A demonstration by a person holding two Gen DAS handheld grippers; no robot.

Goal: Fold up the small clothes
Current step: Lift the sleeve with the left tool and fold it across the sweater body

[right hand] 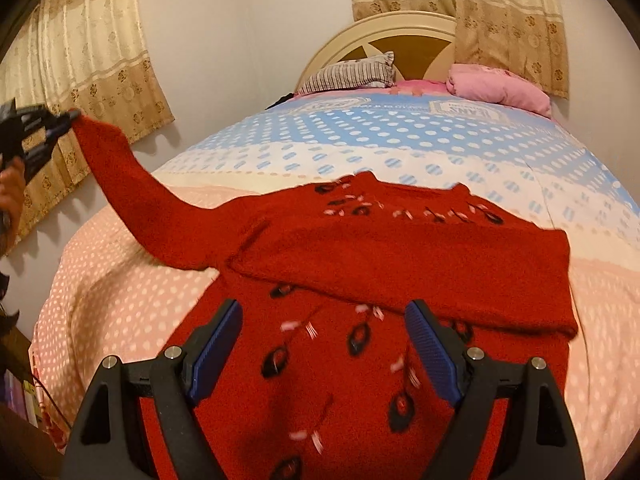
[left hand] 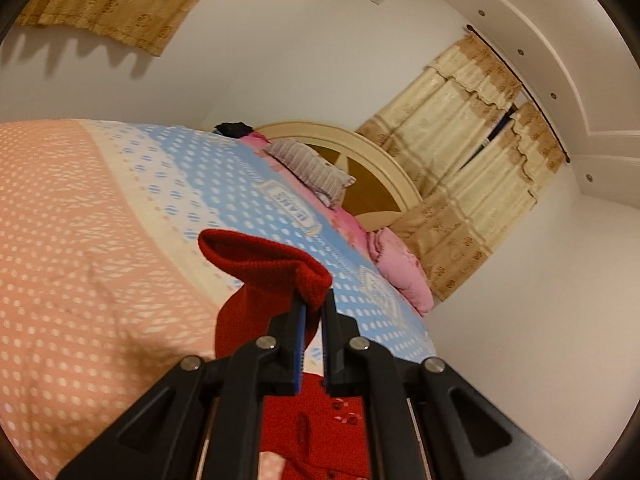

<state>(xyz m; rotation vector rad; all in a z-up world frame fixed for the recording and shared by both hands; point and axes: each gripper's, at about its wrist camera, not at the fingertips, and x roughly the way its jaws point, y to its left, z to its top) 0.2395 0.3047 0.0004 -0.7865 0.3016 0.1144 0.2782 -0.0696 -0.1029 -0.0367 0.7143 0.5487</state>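
A red knitted sweater (right hand: 360,248) with dark and pink embroidery lies on the bed, one sleeve folded across its body. Its other sleeve (right hand: 132,184) is lifted up to the left, stretched off the bed. My left gripper (left hand: 314,308) is shut on that sleeve's cuff (left hand: 280,268); the same gripper (right hand: 70,118) shows at the left edge of the right wrist view, held by a hand. My right gripper (right hand: 326,316) hovers open over the sweater's lower body, nothing between its blue pads (right hand: 432,344).
The bed's bedspread (right hand: 400,148) is pink with white dots near me, blue and white farther off. A striped pillow (right hand: 348,74) and a pink quilt (right hand: 496,86) lie by the headboard (right hand: 376,28). Curtains (right hand: 80,60) hang on the walls.
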